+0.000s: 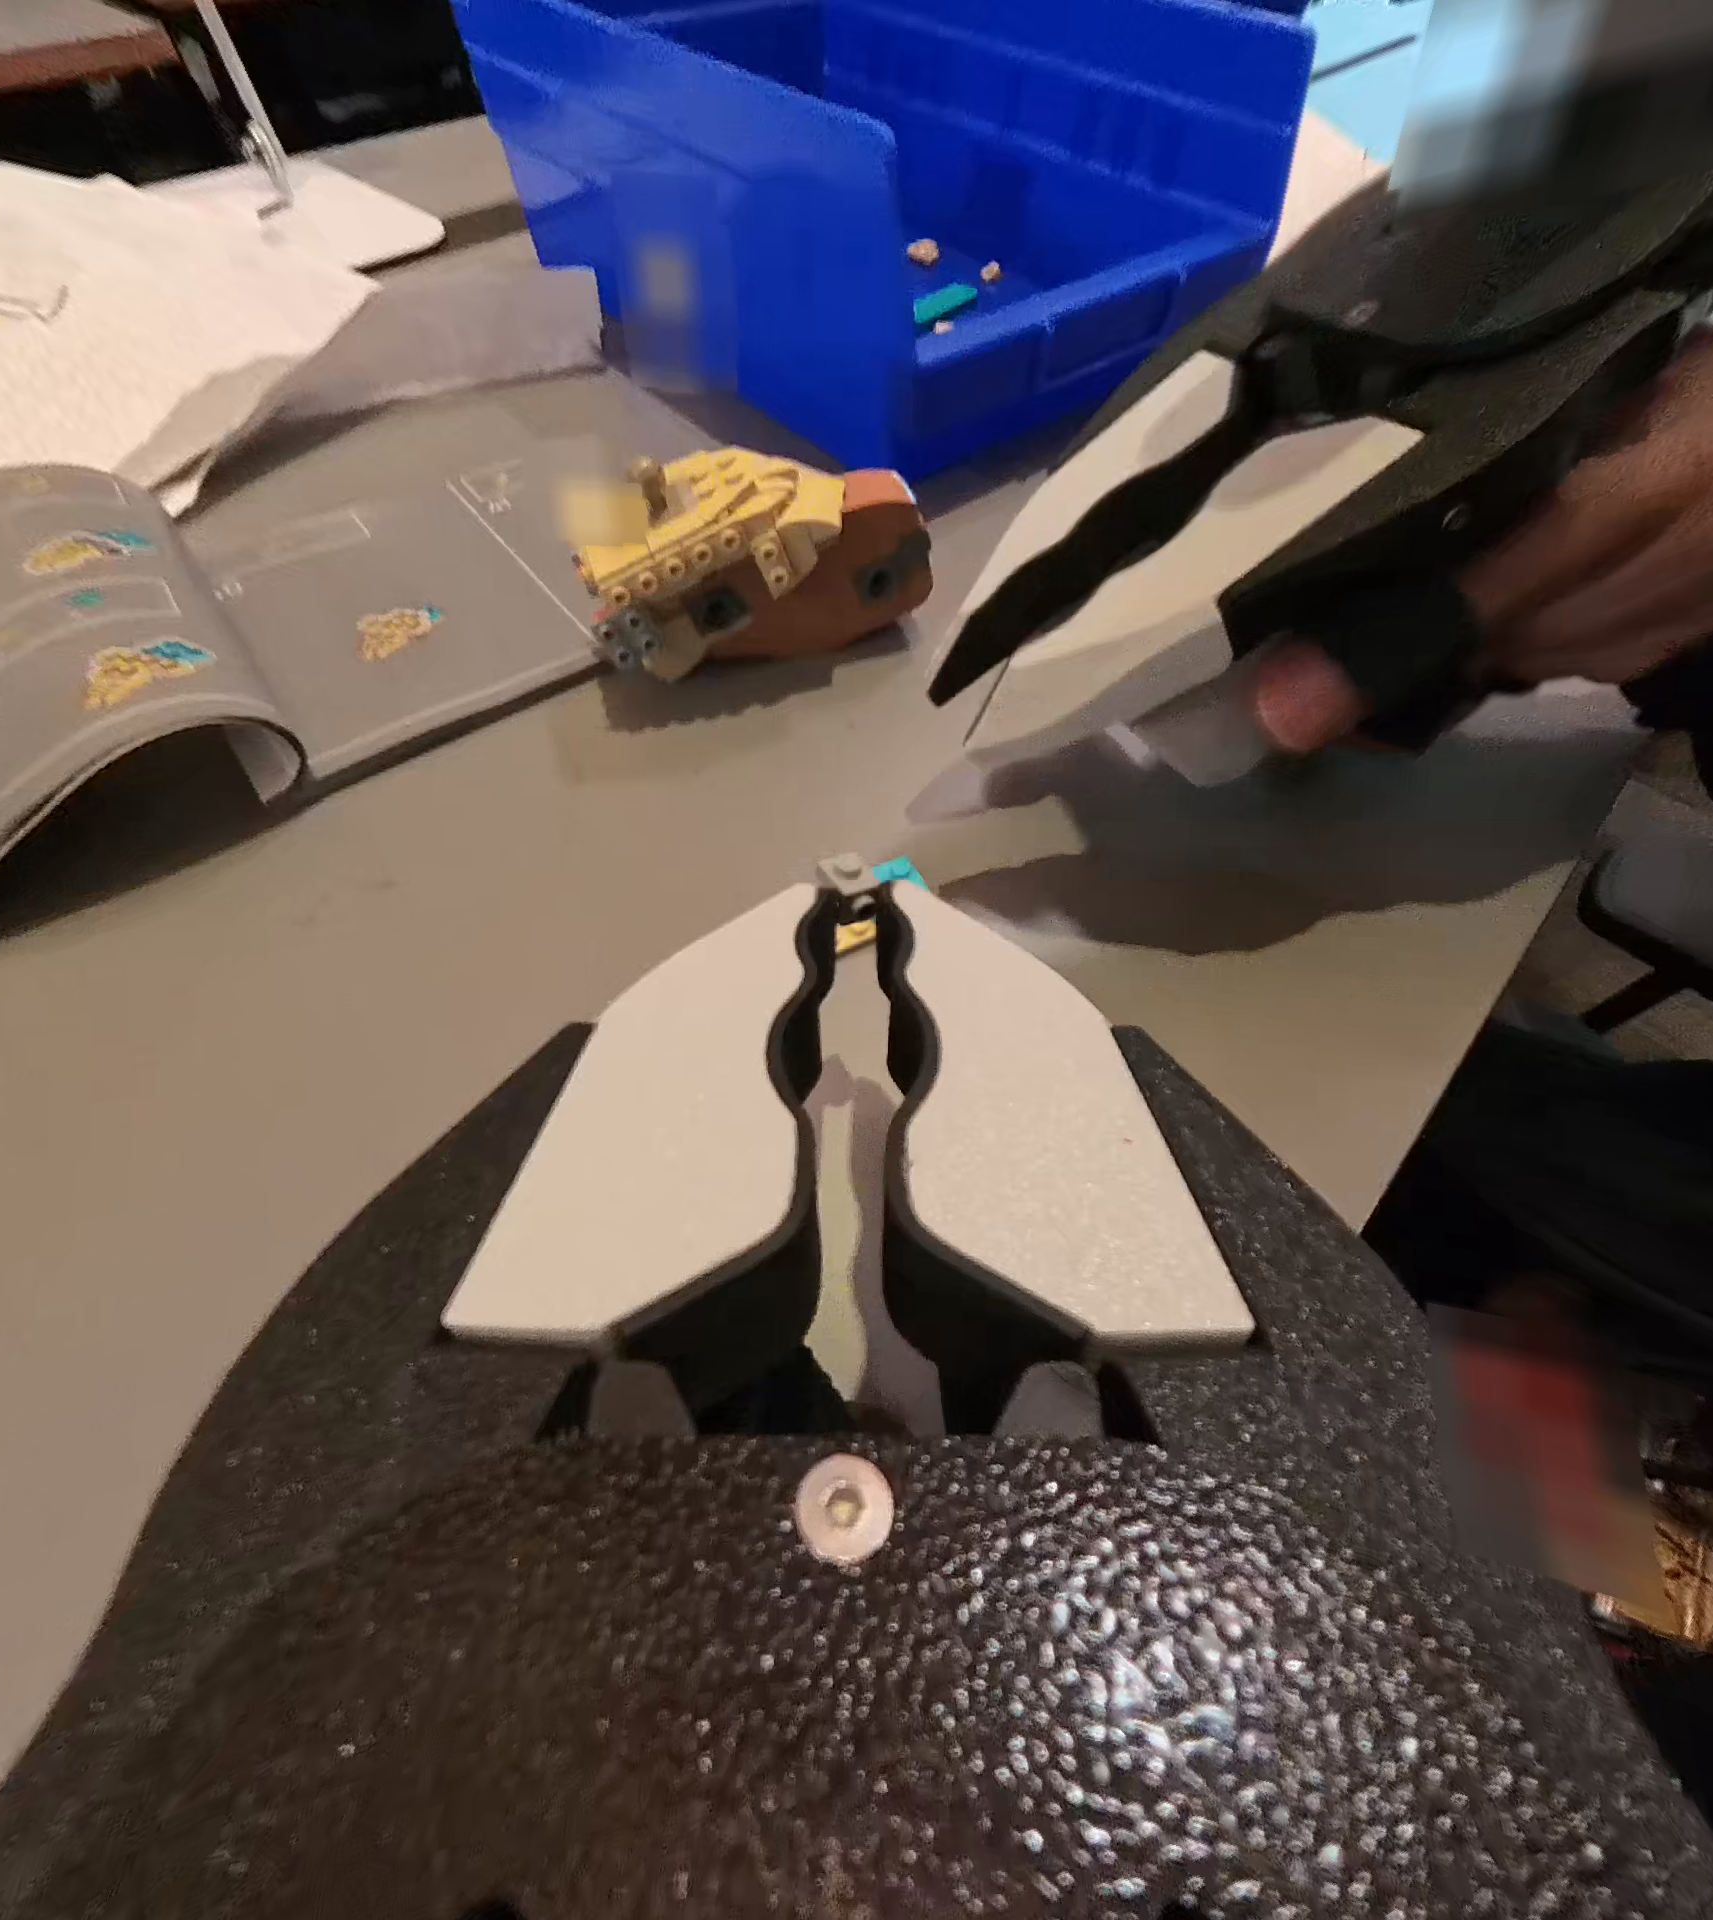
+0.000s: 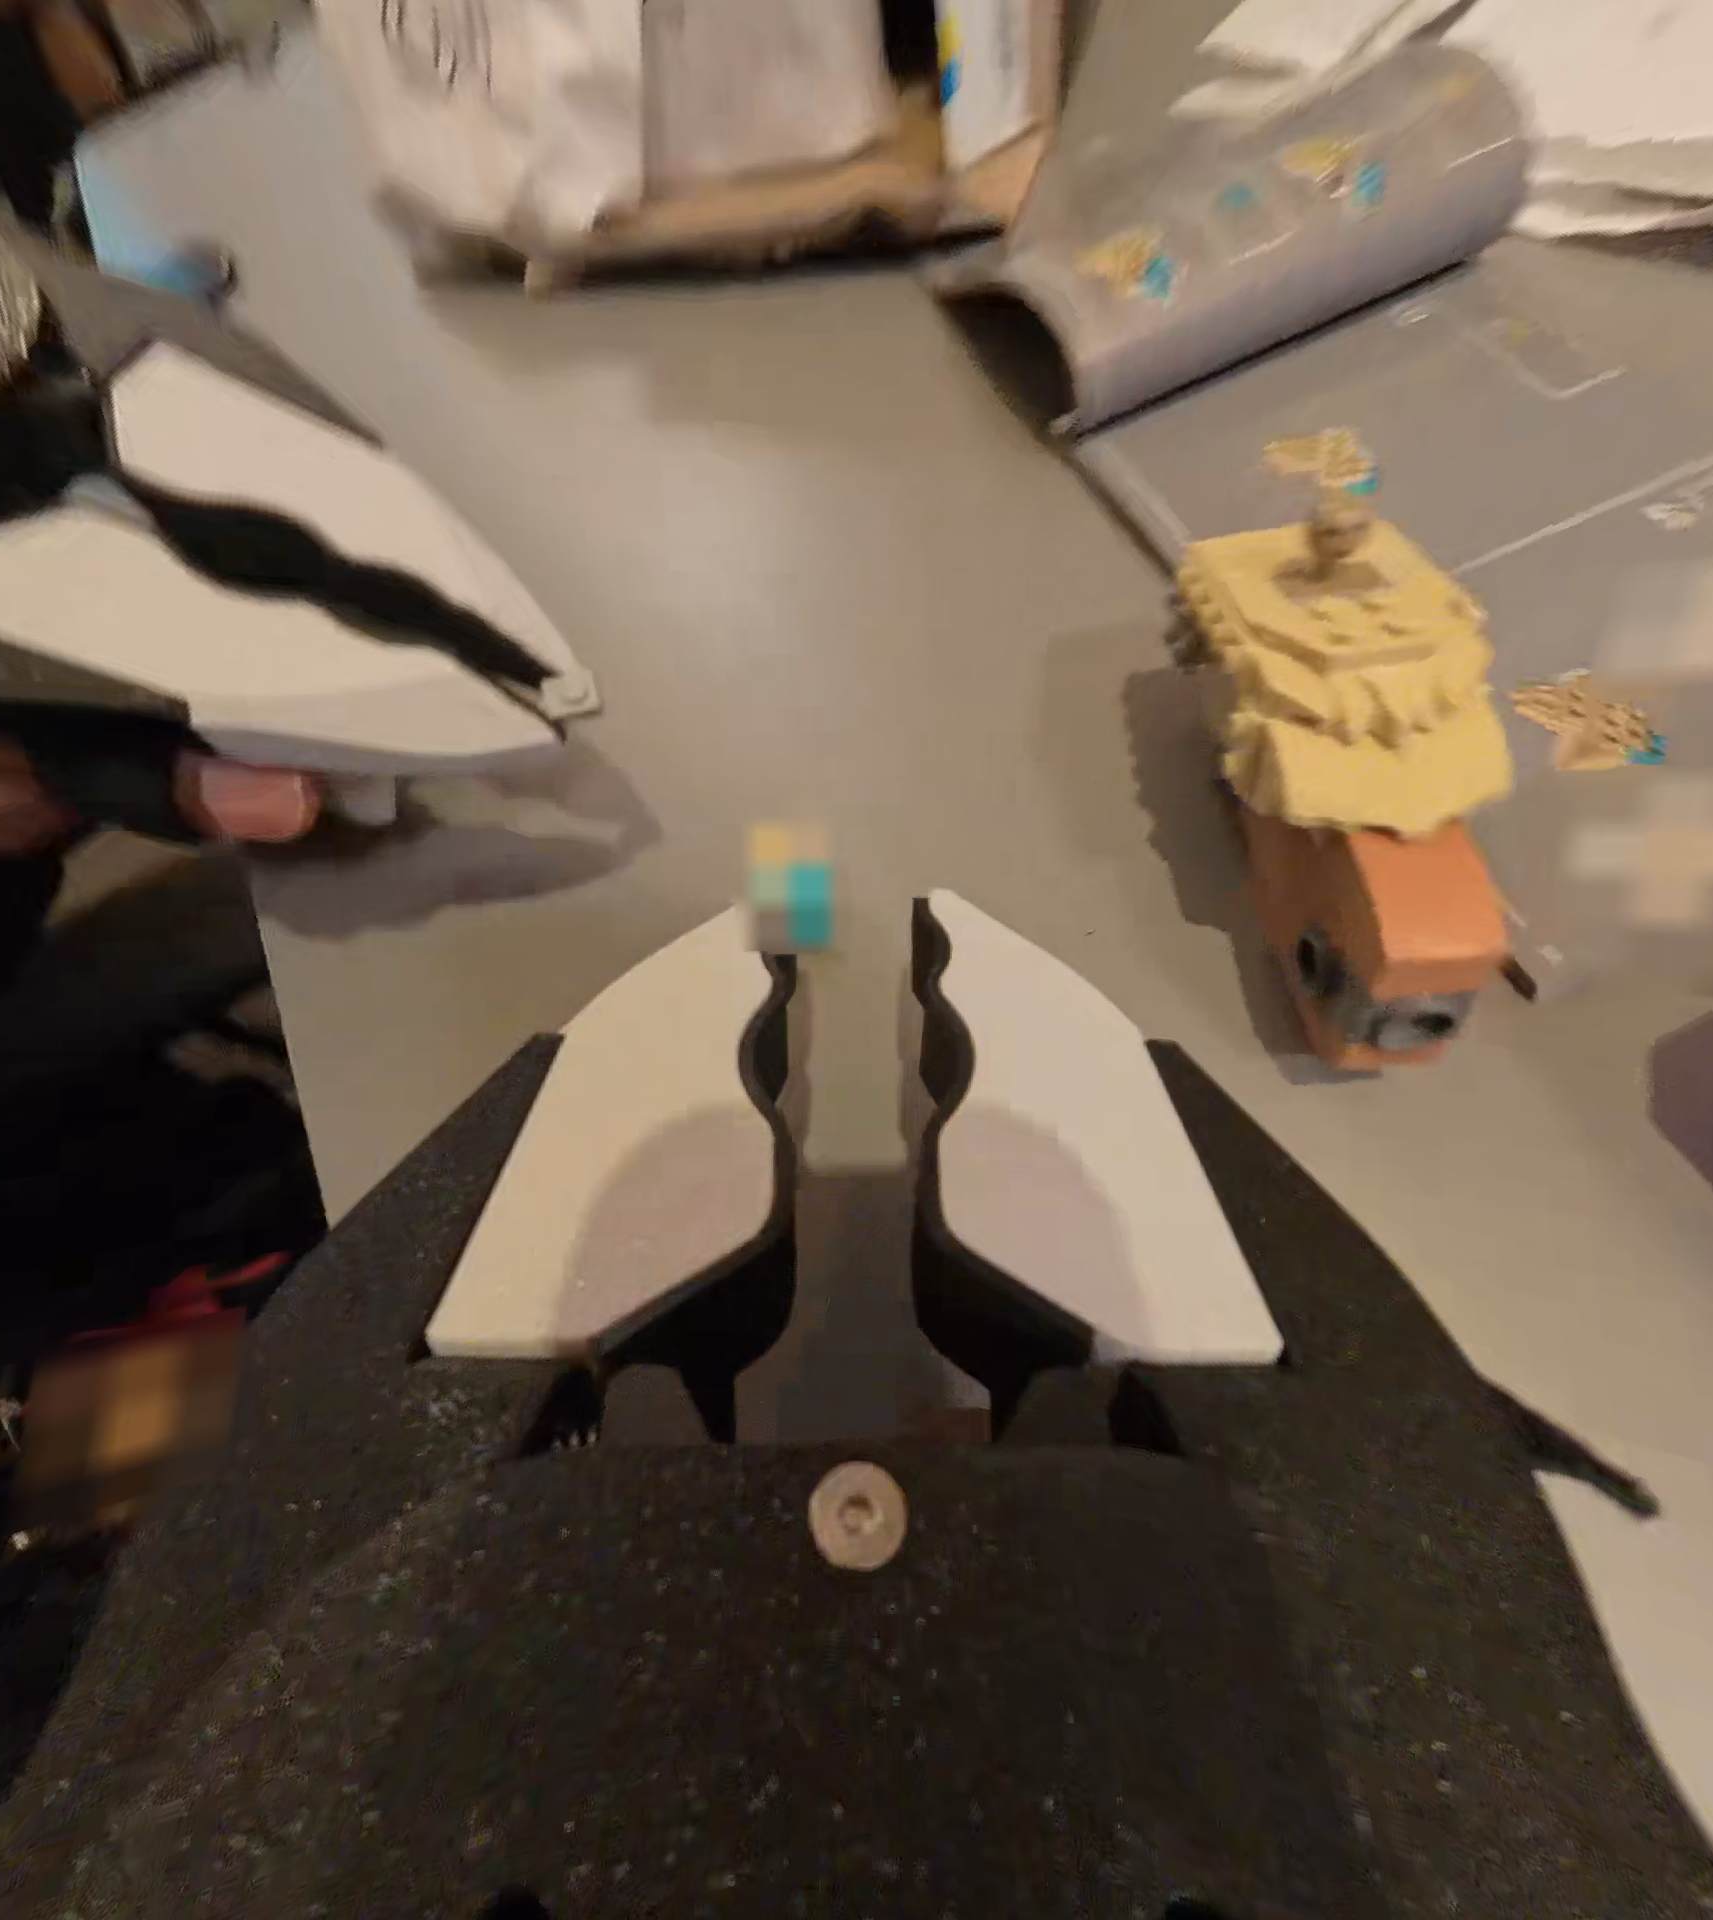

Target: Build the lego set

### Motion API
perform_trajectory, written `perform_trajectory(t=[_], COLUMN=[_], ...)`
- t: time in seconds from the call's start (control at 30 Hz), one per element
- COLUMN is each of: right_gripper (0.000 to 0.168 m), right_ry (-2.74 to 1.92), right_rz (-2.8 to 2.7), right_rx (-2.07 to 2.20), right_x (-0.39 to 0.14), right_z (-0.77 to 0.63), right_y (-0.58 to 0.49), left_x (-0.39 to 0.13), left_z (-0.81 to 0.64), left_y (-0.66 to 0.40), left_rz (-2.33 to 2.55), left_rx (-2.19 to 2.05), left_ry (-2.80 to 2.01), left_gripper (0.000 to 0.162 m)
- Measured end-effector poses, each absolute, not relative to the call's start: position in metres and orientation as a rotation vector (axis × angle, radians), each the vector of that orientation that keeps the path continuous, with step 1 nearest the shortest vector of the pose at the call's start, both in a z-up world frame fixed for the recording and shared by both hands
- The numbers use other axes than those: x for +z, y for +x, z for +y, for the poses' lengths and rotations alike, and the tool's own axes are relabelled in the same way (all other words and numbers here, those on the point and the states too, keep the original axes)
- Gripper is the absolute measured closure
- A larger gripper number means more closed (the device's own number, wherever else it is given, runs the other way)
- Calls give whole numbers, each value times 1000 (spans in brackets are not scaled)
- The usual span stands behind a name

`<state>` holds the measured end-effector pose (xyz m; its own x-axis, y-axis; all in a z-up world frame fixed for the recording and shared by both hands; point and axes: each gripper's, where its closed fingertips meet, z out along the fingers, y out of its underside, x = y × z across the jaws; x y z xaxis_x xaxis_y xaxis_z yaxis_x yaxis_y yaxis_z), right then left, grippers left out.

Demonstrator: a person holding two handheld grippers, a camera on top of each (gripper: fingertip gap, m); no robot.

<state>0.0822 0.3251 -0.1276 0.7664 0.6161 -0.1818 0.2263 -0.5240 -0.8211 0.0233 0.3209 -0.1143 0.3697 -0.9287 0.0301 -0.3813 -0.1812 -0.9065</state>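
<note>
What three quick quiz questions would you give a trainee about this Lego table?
1. True or false: the left claw is shut on a small grey piece.
2. Where does the tan and brown model stand? A: in the blue bin. B: on the table by the open booklet. C: in a claw.
3. Is the right claw open or shut?
Key: 1 true; 2 B; 3 open.

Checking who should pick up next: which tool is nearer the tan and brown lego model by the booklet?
Right. The right tool hangs just beside the tan and brown lego model; the left tool sits farther back, gripping a small grey brick.
</note>
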Motion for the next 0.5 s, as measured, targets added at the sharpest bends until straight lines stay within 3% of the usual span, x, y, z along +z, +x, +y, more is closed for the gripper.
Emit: perform_trajectory(t=[0.33,0.5], right_gripper=[139,152], right_ry=[-2198,-2202], right_rz=[-989,-1014], right_rx=[396,370], right_x=[-161,-164], right_z=[326,326], right_y=[55,50], left_x=[-128,-133], left_z=[318,317], left_y=[26,27], left_rz=[1225,1251], left_rx=[-800,-819], left_ry=[-1826,-1866], left_gripper=[155,155])
